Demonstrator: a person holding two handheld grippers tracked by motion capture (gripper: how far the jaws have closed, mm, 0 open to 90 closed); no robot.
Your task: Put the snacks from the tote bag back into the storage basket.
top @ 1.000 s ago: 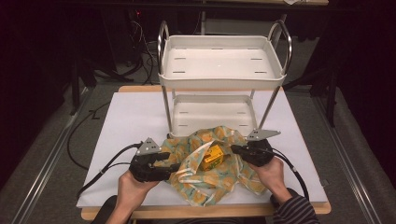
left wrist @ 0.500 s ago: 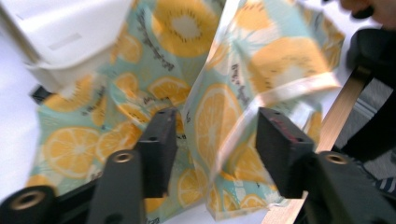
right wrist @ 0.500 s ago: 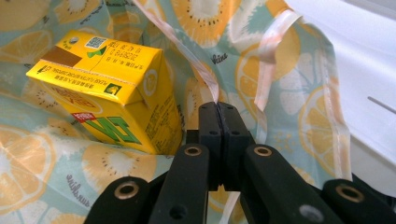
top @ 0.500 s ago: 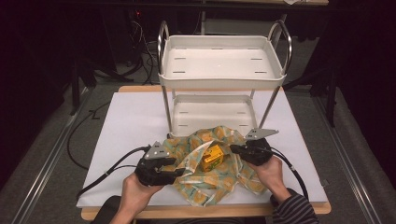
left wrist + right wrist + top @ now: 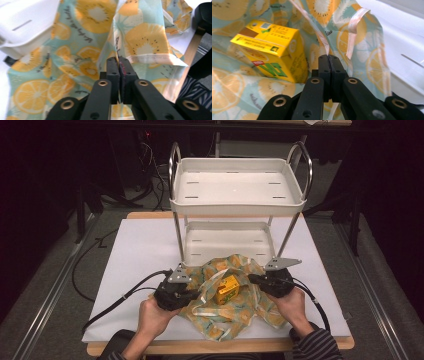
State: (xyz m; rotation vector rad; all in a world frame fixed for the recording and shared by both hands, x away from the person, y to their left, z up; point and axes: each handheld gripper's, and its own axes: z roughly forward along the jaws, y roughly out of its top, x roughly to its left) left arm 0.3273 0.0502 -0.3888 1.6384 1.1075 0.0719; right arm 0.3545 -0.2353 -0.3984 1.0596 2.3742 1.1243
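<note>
Fruit-print fabric bag (image 5: 235,307) lies at the near edge of the white table (image 5: 135,250), just in front of the two-tier white rack (image 5: 237,195), with a yellow carton (image 5: 228,290) sitting in its opening. Left gripper (image 5: 117,61) jaws have just been closing and now pinch the bag's fabric edge. Right gripper (image 5: 329,58) is clamped on the bag's hem strip, carton just beside it.
</note>
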